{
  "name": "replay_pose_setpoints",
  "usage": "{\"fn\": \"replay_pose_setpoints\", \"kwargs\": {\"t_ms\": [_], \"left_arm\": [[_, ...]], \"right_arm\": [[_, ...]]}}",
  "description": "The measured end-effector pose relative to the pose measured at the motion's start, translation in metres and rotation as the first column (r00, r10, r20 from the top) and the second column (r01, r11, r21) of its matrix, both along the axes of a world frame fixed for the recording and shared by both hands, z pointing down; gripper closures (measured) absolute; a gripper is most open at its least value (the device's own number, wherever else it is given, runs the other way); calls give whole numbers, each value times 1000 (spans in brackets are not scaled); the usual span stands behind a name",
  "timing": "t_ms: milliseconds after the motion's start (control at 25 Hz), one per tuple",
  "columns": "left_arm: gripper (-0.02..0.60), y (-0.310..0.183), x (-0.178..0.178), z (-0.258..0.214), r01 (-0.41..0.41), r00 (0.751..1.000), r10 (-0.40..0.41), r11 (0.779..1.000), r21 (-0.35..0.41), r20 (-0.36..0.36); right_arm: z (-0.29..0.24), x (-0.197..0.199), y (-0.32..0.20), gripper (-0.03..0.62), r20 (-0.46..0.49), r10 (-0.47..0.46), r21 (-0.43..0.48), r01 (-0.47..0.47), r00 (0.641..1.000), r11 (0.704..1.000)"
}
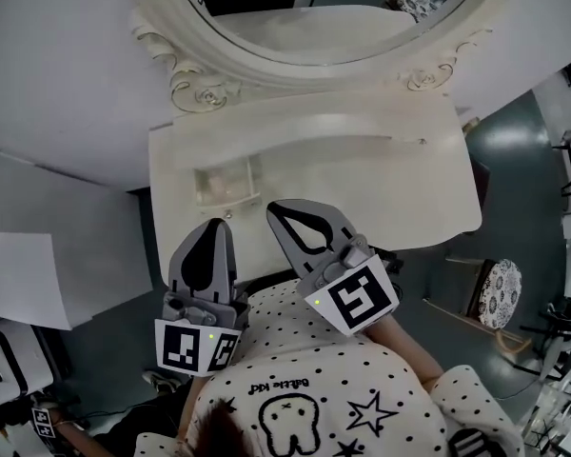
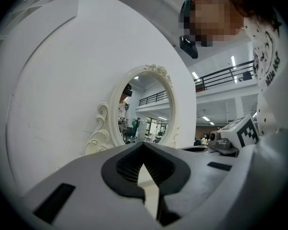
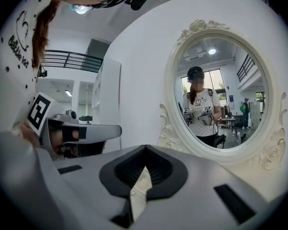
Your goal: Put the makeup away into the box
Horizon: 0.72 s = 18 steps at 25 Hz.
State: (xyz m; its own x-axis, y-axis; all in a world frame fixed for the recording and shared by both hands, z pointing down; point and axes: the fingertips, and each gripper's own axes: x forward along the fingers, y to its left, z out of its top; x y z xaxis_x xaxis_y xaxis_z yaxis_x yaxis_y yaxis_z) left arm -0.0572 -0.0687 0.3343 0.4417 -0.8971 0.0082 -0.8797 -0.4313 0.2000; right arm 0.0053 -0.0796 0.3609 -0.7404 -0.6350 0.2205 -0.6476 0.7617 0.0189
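Observation:
A small clear box [image 1: 226,185] stands on the white dressing table [image 1: 381,174], near its front left part. I see no makeup items in any view. My left gripper [image 1: 216,227] and right gripper [image 1: 279,209] are held side by side in front of the person's chest, just short of the table's front edge, both pointing at the table. In the left gripper view the left gripper [image 2: 144,170] is shut with nothing in it. In the right gripper view the right gripper [image 3: 143,172] is shut and empty too.
An oval mirror [image 1: 305,17] in an ornate white frame stands at the back of the table against a white wall. A round patterned stool [image 1: 500,293] stands on the floor to the right. A white panel [image 1: 24,279] is at the left.

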Motion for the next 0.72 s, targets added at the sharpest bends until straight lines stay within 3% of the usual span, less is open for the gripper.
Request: {"fn": "replay_pose_setpoints", "kwargs": {"t_ms": [240,720], "left_arm": [[586,8,0,-3,3,1000,-3,1000,10,9],[586,18,-11,-2,9,1000,-9,1000,25,-1]], "right_arm": [[-1,-11,16,588,-3,-45,-1,45,999,999],[-17,8,15,588,119,51,30,-54,992,998]]}}
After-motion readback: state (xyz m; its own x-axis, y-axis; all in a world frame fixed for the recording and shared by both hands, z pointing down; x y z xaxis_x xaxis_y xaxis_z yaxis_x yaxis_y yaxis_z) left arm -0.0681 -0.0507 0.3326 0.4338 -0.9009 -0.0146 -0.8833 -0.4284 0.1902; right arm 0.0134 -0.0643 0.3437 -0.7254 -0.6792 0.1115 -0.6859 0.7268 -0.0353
